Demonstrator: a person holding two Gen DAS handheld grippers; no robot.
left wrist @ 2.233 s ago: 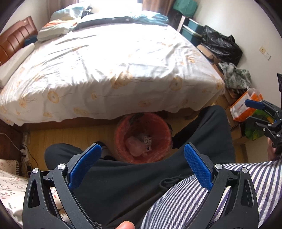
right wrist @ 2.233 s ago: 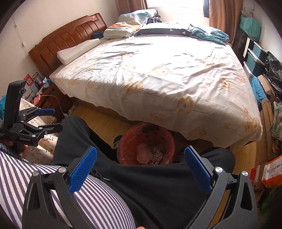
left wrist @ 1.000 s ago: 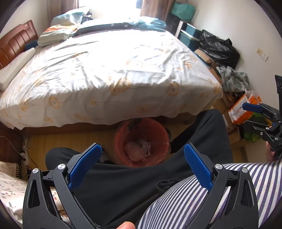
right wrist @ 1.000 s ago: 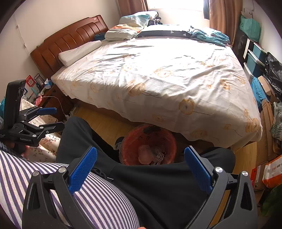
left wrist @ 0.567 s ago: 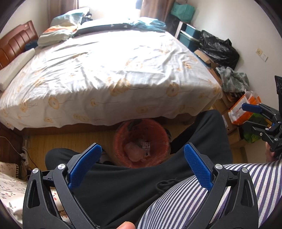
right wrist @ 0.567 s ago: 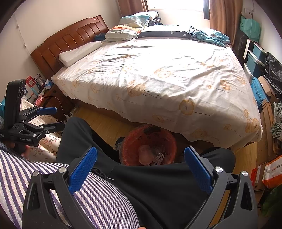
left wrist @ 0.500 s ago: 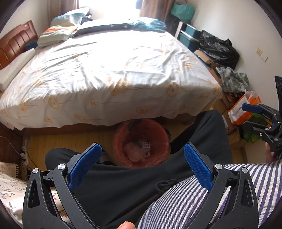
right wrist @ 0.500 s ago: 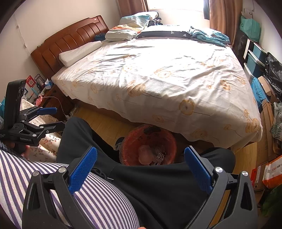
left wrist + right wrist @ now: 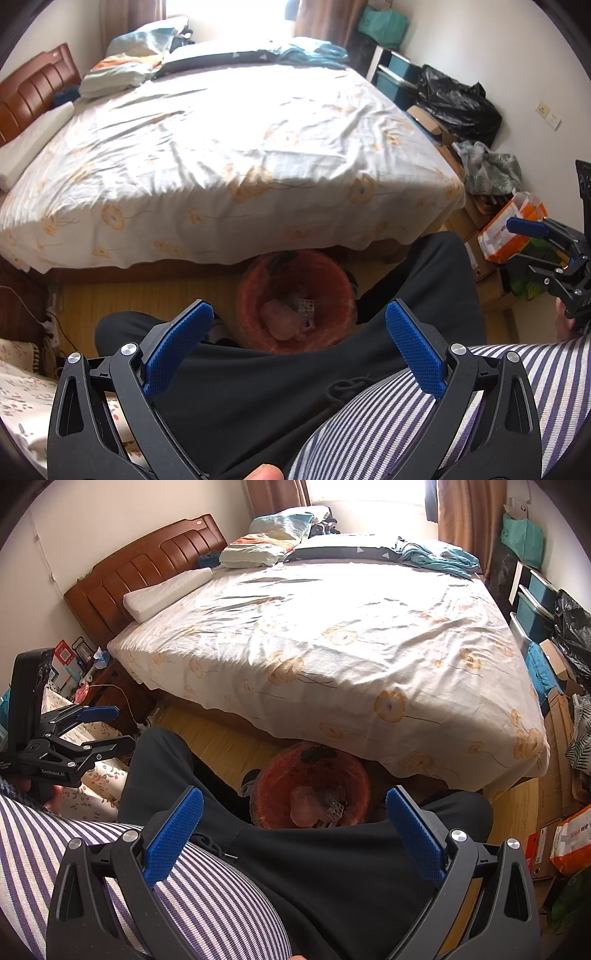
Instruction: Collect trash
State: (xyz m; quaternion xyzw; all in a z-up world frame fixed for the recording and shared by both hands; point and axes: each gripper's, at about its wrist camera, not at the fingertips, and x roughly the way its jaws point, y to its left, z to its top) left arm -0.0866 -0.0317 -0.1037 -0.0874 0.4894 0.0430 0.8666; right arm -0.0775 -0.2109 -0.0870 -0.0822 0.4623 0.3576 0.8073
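Almost nothing has changed over the last two seconds: my view has only drifted a little, and the bin [image 9: 295,299] sits where it did, on the floor between my knees, tucked just under the edge of the bed [image 9: 229,155]. My left gripper [image 9: 295,332] is held wide apart with nothing between its pads, and my right gripper [image 9: 293,812] is the same, spread and empty. Both hover above my lap, well clear of the bin. Inside it I see a pale crumpled wad [image 9: 304,805] and a small gridded scrap [image 9: 334,806] beside it, though the view is too small for me to say what they are. I judge this a pause: no trash is in hand, and I spot no loose piece on the bed or the floor [image 9: 147,299], so the next pick needs a target found first.
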